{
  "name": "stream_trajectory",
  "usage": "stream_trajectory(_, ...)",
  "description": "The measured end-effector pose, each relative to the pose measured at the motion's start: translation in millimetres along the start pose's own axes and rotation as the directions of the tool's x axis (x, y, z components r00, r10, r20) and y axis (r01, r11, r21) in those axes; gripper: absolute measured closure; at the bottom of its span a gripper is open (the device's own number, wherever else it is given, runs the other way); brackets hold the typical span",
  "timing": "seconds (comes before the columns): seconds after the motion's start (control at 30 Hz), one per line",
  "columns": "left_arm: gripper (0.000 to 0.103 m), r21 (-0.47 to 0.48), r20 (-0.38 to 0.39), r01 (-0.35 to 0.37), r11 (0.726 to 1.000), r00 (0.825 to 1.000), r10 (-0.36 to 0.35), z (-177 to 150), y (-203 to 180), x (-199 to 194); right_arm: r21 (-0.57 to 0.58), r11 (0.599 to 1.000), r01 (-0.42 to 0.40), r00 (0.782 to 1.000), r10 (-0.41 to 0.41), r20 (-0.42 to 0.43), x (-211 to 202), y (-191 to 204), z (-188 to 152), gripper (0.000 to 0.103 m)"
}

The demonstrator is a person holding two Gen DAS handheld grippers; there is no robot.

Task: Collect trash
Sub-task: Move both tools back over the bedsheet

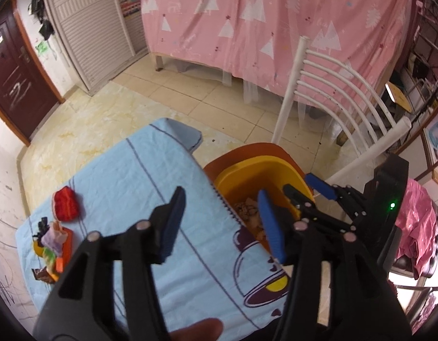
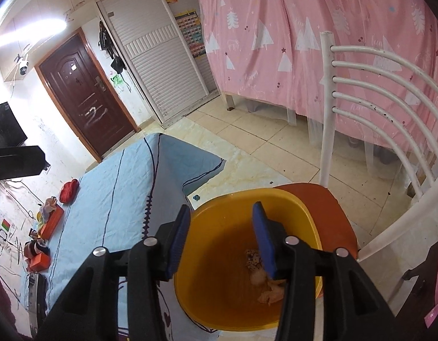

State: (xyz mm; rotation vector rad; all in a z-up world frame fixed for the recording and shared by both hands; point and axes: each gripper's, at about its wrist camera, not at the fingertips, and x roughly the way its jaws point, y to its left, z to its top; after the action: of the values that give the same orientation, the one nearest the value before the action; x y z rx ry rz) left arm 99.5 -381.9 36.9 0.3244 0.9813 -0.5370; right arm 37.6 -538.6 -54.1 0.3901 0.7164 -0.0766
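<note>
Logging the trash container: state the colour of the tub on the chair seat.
Yellow plastic tub; clearest in the right wrist view.

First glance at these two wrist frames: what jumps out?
The yellow basin on the orange chair seat, with crumpled scraps lying at its bottom. The right gripper hangs over it, open and empty; the left gripper is open too, above the blue tablecloth. Behind everything, the pink tree-print curtain fills the background.

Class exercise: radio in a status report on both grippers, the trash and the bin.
Left gripper, right gripper: jaws open, empty. Crumpled trash in yellow bin on orange chair seat. Nothing blocking.
</note>
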Motion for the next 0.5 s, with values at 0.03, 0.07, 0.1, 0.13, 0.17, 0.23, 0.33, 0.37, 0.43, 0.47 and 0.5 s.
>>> stream_trajectory(0.03,0.050,-0.014,0.005,-0.003,1.000,1.000,0.003,-1,8,-4,-0.005,1.000,0.001,1.000,-0.001,0.003,-1,2,1,0.061)
stream_trajectory(0.07,0.048,-0.023,0.009,-0.005,1.000,1.000,0.005,-1,12,-6,-0.009,1.000,0.002,1.000,-0.002,0.004,-1,2,2,0.060)
stream_trajectory(0.1,0.045,-0.032,0.014,-0.009,0.999,1.000,0.010,-1,18,-9,-0.013,1.000,0.004,1.000,-0.003,0.006,-2,4,3,0.060)
stream_trajectory(0.13,0.041,-0.046,0.023,-0.015,0.999,1.000,0.016,-2,25,-13,-0.019,1.000,0.003,1.000,-0.003,0.008,-3,7,4,0.059)
stream_trajectory(0.17,0.034,-0.056,0.030,-0.018,0.998,0.999,0.020,-3,29,-15,-0.025,1.000,0.002,1.000,-0.002,0.009,-3,10,6,0.058)
stream_trajectory(0.23,0.031,-0.072,0.046,-0.032,0.997,0.998,0.036,-4,37,-21,-0.034,0.999,0.002,1.000,-0.002,0.010,-3,16,8,0.056)
stream_trajectory(0.33,0.031,-0.092,0.056,-0.030,0.995,0.998,0.035,-7,50,-31,-0.047,0.999,-0.015,1.000,0.016,0.019,-6,29,14,0.052)
stream_trajectory(0.37,0.031,-0.100,0.061,-0.032,0.994,0.997,0.038,-9,55,-35,-0.057,0.998,-0.019,1.000,0.021,0.022,-6,34,16,0.051)
stream_trajectory(0.43,0.030,-0.109,0.070,-0.038,0.993,0.997,0.046,-12,62,-42,-0.080,0.996,-0.032,0.999,0.035,0.028,-8,48,19,0.049)
stream_trajectory(0.47,0.029,-0.116,0.075,-0.042,0.992,0.996,0.051,-14,67,-46,-0.092,0.995,-0.038,0.999,0.041,0.030,-9,54,20,0.047)
stream_trajectory(0.5,0.027,-0.121,0.080,-0.047,0.991,0.995,0.057,-16,72,-50,-0.103,0.994,-0.043,0.998,0.047,0.032,-10,61,21,0.047)
